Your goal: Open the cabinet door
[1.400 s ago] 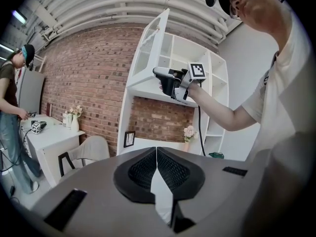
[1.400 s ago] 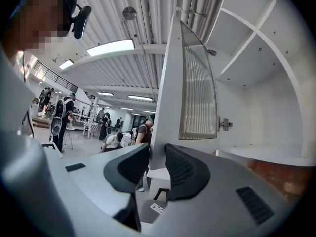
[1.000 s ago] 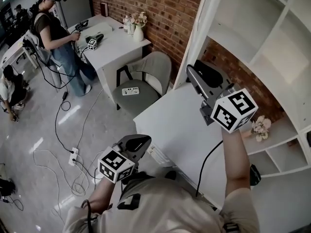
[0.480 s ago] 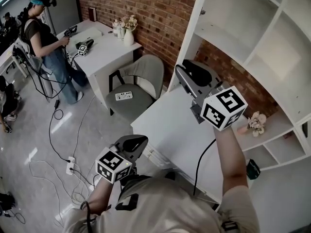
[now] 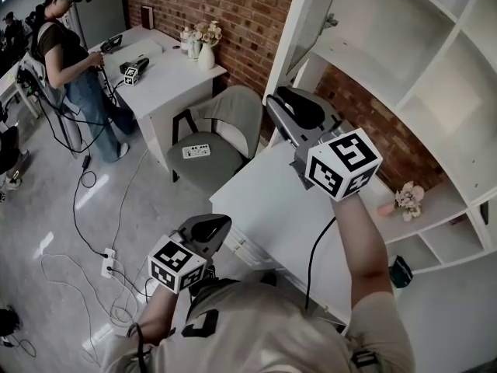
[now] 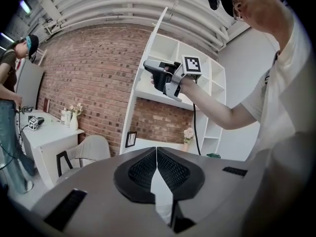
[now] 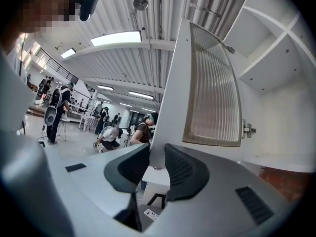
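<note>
The white cabinet door (image 7: 212, 88) with its ribbed glass panel stands swung out from the white shelf unit (image 5: 404, 45). In the head view the cabinet door (image 5: 307, 22) shows nearly edge-on above my right gripper (image 5: 281, 103). The door's lower outer corner sits between the jaws of my right gripper (image 7: 157, 154), which have just been closing on it; the pads press on both faces. My left gripper (image 5: 213, 225) hangs low by my body, away from the cabinet. Seen close up, the left gripper (image 6: 157, 154) is shut, its pads meeting on nothing.
A white desk (image 5: 287, 208) runs under the shelves. A grey chair (image 5: 225, 123) stands at its far end. Beyond is a second desk (image 5: 171, 68) with a vase of flowers (image 5: 206, 49), and a person (image 5: 74, 61) stands beside it. Cables (image 5: 85, 231) trail on the floor.
My right gripper has moved left in the head view, and the door has swung out with it, now showing at the top. The left gripper has drifted slightly.
</note>
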`<state>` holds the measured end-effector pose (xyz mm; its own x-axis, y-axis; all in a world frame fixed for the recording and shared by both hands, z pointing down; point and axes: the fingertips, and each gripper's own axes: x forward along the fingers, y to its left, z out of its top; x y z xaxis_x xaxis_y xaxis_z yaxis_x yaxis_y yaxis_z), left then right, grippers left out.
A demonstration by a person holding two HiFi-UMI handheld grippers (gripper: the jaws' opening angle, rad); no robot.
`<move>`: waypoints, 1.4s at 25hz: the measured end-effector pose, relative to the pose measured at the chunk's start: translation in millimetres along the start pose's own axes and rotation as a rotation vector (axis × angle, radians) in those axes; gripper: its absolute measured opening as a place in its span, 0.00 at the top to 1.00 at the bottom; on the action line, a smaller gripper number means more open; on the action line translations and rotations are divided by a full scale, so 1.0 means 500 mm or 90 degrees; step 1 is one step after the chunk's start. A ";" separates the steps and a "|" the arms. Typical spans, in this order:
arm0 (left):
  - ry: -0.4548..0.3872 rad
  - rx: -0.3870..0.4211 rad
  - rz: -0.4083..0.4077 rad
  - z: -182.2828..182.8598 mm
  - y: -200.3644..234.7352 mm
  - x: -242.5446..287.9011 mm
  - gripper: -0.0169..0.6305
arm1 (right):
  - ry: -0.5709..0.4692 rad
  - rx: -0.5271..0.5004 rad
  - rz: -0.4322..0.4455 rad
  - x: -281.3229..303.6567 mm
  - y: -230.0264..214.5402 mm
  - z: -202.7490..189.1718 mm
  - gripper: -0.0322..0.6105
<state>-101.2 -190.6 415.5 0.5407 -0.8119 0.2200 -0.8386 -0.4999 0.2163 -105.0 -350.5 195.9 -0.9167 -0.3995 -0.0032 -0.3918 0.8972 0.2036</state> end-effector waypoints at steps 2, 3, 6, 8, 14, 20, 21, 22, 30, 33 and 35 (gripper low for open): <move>-0.002 -0.003 0.006 -0.001 0.006 -0.009 0.95 | 0.002 -0.003 0.000 0.015 0.005 0.002 0.77; -0.003 -0.004 0.009 -0.002 0.010 -0.013 0.95 | 0.002 -0.004 0.000 0.022 0.007 0.003 0.77; -0.004 -0.012 0.019 -0.008 0.027 -0.028 0.95 | 0.002 -0.008 -0.005 0.048 0.011 0.002 0.77; -0.006 -0.016 0.025 -0.010 0.036 -0.037 0.95 | 0.003 -0.010 -0.007 0.064 0.013 0.002 0.77; -0.013 -0.026 0.045 -0.014 0.054 -0.062 0.95 | 0.006 -0.005 -0.007 0.103 0.014 0.002 0.78; -0.015 -0.038 0.060 -0.016 0.075 -0.085 0.95 | 0.018 0.009 -0.007 0.142 0.008 0.003 0.79; -0.014 -0.041 0.064 -0.018 0.079 -0.090 0.95 | 0.018 0.012 -0.007 0.147 0.008 0.003 0.79; -0.013 -0.043 0.066 -0.019 0.083 -0.094 0.95 | 0.017 0.013 -0.009 0.151 0.008 0.004 0.79; -0.018 -0.044 0.066 -0.023 0.091 -0.110 0.95 | 0.020 0.006 -0.025 0.170 0.014 0.004 0.78; -0.021 -0.041 0.059 -0.018 0.086 -0.109 0.95 | 0.032 0.002 -0.027 0.170 0.013 0.002 0.78; -0.022 -0.040 0.055 -0.015 0.080 -0.112 0.95 | 0.036 0.001 -0.031 0.168 0.014 0.003 0.78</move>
<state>-164.4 -162.7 419.0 0.4634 -0.8615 0.2075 -0.8755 -0.4089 0.2577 -184.9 -377.3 195.9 -0.8905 -0.4530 0.0426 -0.4362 0.8766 0.2033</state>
